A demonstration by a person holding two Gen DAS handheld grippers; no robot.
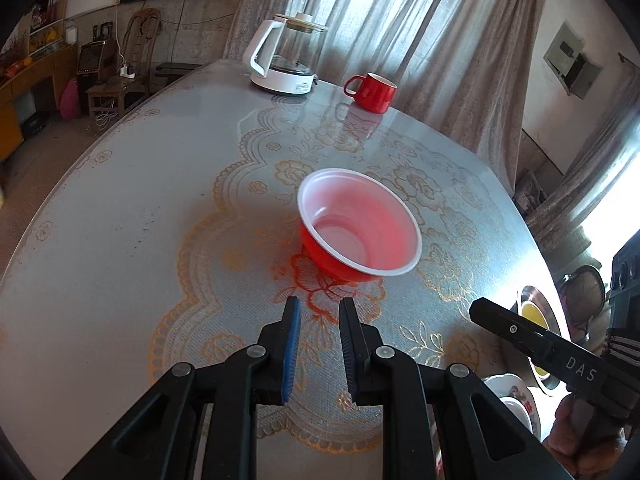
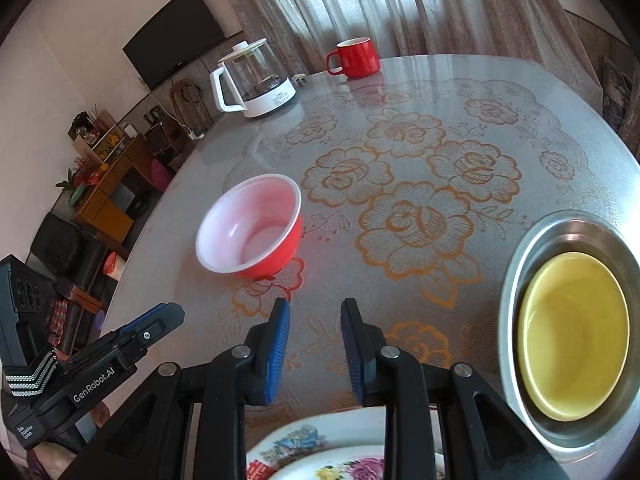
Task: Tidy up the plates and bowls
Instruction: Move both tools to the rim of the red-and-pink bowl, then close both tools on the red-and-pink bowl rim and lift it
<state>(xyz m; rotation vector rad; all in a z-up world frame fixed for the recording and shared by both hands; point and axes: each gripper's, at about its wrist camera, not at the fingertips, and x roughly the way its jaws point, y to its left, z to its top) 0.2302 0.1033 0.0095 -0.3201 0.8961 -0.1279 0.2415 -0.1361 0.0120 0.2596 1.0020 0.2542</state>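
- Your left gripper (image 1: 319, 312) hangs over the table (image 1: 120, 220) with its two blue-padded fingers spread apart and nothing between them.
- Your right gripper (image 2: 315, 314) is the same: fingers parted, pads bare, held above the table's near side.
- The red bowl (image 1: 360, 226) with the white inside stands upright and alone toward the middle of the table, just ahead of your left gripper and apart from its fingertips; from the right wrist view it lies ahead and to the left (image 2: 249, 228).
- A metal dish (image 2: 560, 428) sits at the table's right edge, and a yellow bowl (image 2: 574, 336) rests inside it.
- A floral plate (image 2: 332, 452) lies at the near edge, partly hidden beneath your right gripper.
- In the left wrist view another small white bowl (image 1: 516, 408) seems to rest on that plate; you cannot tell more, since the right gripper covers it.
- At the far edge stand a glass kettle (image 1: 286, 58) on its white base and a red mug (image 1: 372, 92), near each other but not touching.
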